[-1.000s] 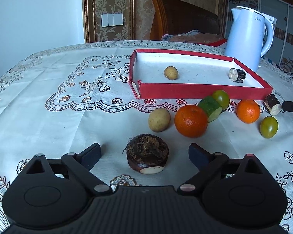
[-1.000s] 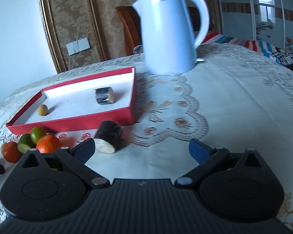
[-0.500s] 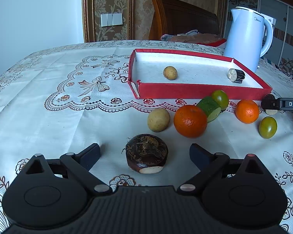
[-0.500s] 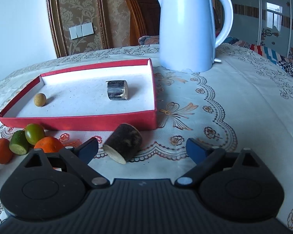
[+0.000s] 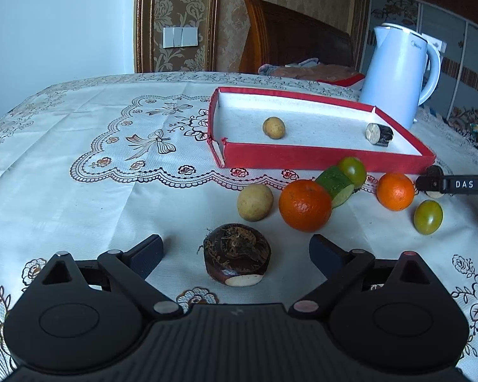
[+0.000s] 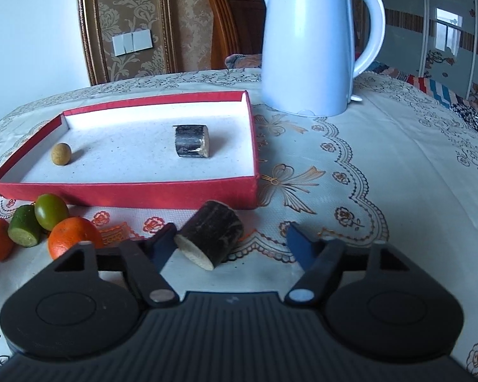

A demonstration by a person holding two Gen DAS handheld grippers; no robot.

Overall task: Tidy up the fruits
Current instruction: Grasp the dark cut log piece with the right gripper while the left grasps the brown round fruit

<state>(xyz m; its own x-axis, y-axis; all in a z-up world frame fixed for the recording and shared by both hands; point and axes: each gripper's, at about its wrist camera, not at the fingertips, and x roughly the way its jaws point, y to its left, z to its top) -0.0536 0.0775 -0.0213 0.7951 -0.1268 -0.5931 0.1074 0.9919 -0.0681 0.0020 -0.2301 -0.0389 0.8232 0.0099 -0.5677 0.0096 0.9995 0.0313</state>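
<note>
Lying between the spread right gripper [image 6: 231,243] fingers: dark cane piece [image 6: 212,237].

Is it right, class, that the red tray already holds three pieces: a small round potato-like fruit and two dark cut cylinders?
Not quite. The red tray holds two pieces: the small round fruit and one dark cut cylinder. The other cylinder lies outside on the tablecloth, as the right wrist view shows.

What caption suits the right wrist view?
Open right claw brackets a dark cane piece before the red tray.
</note>
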